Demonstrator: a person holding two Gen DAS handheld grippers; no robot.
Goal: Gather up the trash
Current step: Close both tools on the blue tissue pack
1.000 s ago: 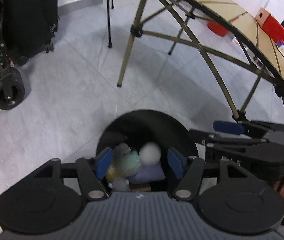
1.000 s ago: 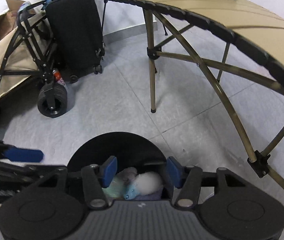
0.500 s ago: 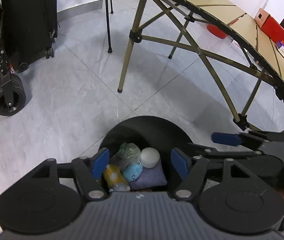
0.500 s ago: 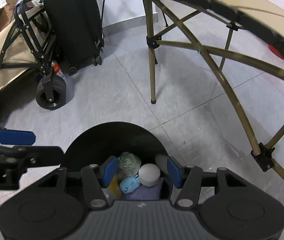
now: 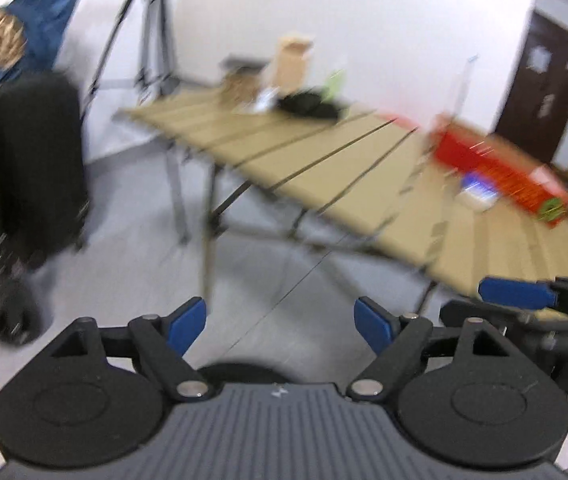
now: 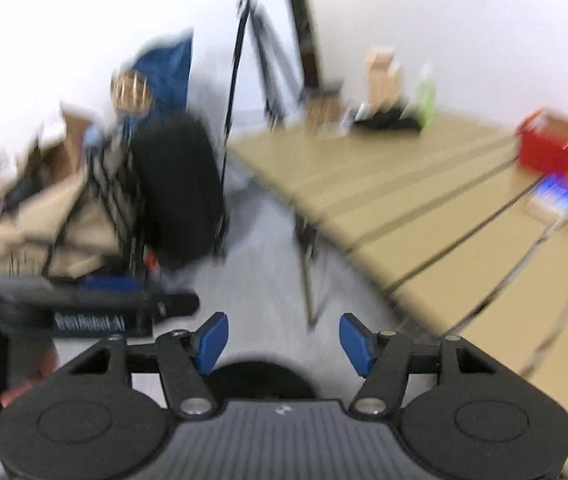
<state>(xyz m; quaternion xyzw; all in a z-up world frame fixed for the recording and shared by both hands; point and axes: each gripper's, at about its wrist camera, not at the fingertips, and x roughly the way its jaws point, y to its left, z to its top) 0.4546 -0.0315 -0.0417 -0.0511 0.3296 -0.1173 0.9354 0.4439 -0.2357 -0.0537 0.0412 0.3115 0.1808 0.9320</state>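
My left gripper [image 5: 280, 326] is open and empty, raised above the floor. My right gripper [image 6: 284, 340] is open and empty too. Only the far rim of the black trash bin [image 5: 244, 372] shows under the left gripper; it also shows under the right gripper [image 6: 260, 378]. The trash inside it is hidden. The right gripper's blue fingers [image 5: 515, 294] show at the right of the left wrist view. The left gripper body [image 6: 96, 310] shows at the left of the right wrist view. Both views are motion-blurred.
A tan folding table [image 5: 323, 168] stretches ahead, with a red box [image 5: 499, 168], a small white-blue packet [image 5: 477, 194], a black item [image 5: 309, 106] and cardboard boxes on it. A black suitcase [image 5: 40, 160] and a cart [image 6: 64, 216] stand at the left. A tripod [image 6: 268, 40] stands by the wall.
Both grippers have swung up from looking down into the bin to looking across the room. The bin's contents have dropped out of view. Both stay open.
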